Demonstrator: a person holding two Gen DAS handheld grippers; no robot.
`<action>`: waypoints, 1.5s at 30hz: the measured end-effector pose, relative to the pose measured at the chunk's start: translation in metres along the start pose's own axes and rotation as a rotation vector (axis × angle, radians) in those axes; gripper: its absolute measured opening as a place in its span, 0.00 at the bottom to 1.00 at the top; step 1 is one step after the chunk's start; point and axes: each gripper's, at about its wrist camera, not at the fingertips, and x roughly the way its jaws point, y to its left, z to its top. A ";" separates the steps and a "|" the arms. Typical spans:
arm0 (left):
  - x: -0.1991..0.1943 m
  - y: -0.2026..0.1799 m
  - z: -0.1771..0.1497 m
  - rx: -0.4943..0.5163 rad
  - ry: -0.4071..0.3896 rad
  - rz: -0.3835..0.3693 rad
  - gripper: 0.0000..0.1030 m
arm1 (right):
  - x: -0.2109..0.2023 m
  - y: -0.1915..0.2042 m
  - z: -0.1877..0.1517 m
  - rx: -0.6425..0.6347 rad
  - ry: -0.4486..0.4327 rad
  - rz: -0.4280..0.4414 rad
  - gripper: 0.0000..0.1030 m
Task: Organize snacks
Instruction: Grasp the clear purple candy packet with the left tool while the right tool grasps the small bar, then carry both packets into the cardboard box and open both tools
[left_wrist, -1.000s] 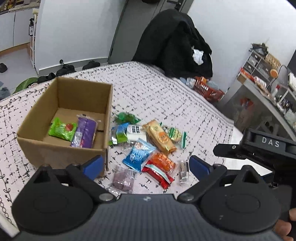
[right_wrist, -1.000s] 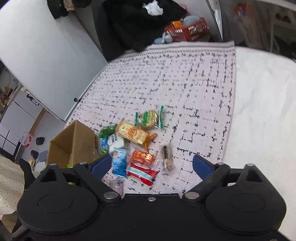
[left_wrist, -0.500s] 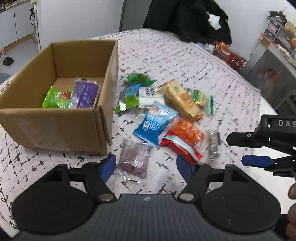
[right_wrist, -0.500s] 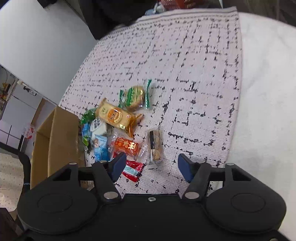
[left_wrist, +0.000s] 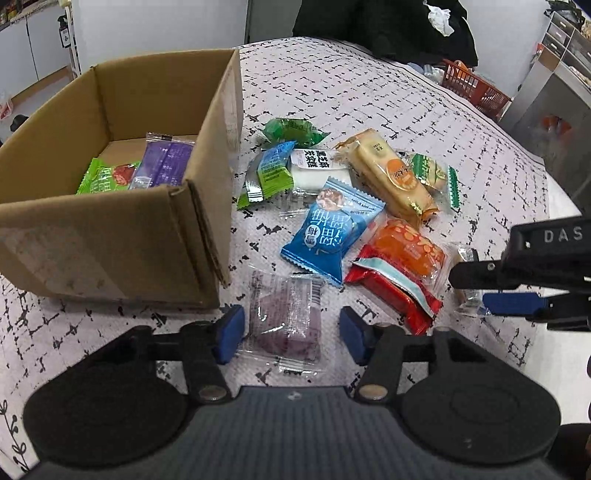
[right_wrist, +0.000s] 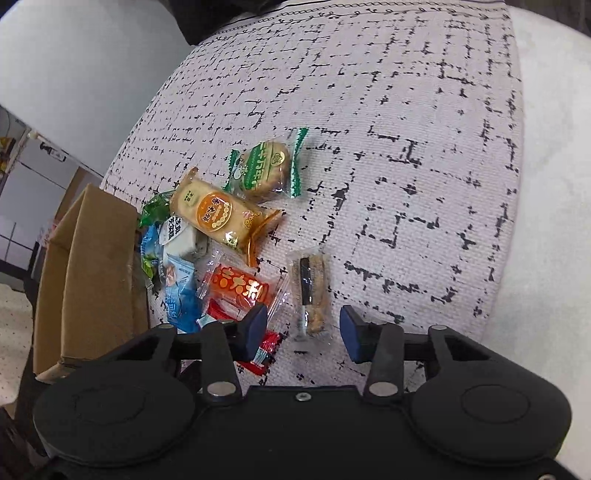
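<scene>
In the box (left_wrist: 122, 229): green pack (left_wrist: 105, 179), purple pack (left_wrist: 164, 164). Other snacks loose beside it. "DAS" on right gripper (right_wrist: 303, 332). Left gripper (left_wrist: 291, 332) closing around purple snack (left_wrist: 284, 317); right closing around nut bar (right_wrist: 312, 291); neither pinched.

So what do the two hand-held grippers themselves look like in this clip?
Both look alike. The left hand-held gripper has a black body with two round disc housings, silver pivot bolts on black linkage arms, and blue pads on its fingertips. The right hand-held gripper matches, and in the left wrist view its side carries white "DAS" lettering. No cables or sleeves show.
</scene>
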 end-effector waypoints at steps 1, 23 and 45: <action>0.000 0.000 0.000 0.002 -0.001 -0.001 0.45 | 0.001 0.001 0.000 -0.007 0.003 -0.017 0.30; -0.065 0.003 0.013 -0.003 -0.092 -0.199 0.31 | -0.072 0.063 -0.017 -0.080 -0.119 -0.101 0.19; -0.145 0.068 0.036 -0.074 -0.264 -0.252 0.31 | -0.142 0.156 -0.050 -0.213 -0.262 -0.061 0.19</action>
